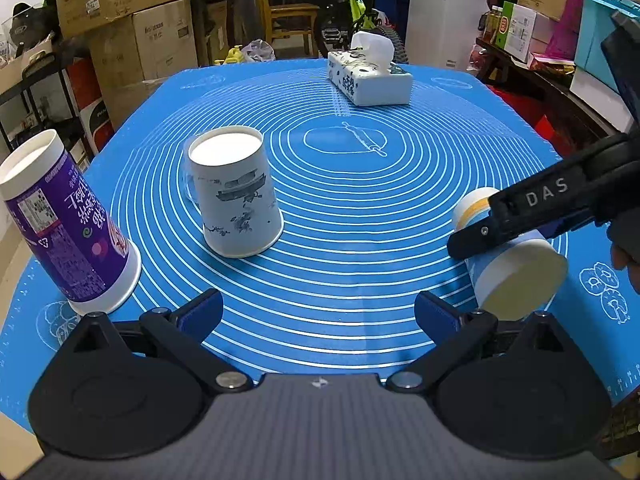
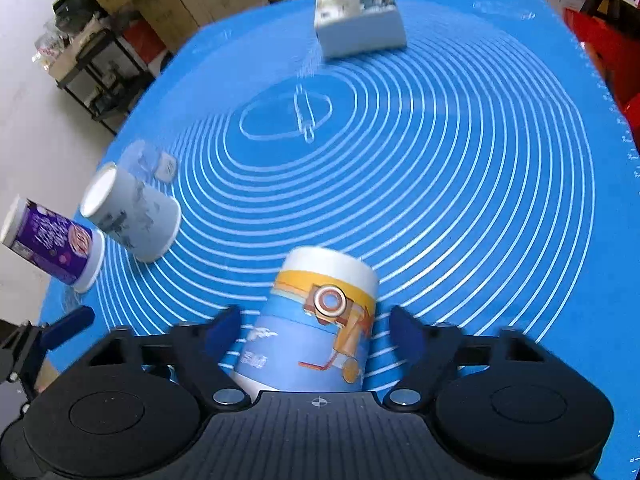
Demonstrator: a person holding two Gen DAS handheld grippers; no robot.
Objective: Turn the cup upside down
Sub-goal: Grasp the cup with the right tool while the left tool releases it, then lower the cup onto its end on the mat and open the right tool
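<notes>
A blue and orange paper cup [image 2: 320,324] sits between the fingers of my right gripper [image 2: 316,330]. The jaws stand wide on both sides of it and do not touch it. In the left wrist view this cup [image 1: 516,264] is tilted on the blue mat [image 1: 360,220], its base toward the camera, under my right gripper's finger [image 1: 532,208]. My left gripper [image 1: 318,314] is open and empty above the mat's near edge. A white cup with ink drawings [image 1: 234,190] and a purple cup [image 1: 68,224] stand upside down at the left.
A tissue box [image 1: 368,76] stands at the far side of the mat. A small clear object [image 2: 166,166] lies behind the white cup. Cardboard boxes, shelves, a chair and a bicycle surround the table.
</notes>
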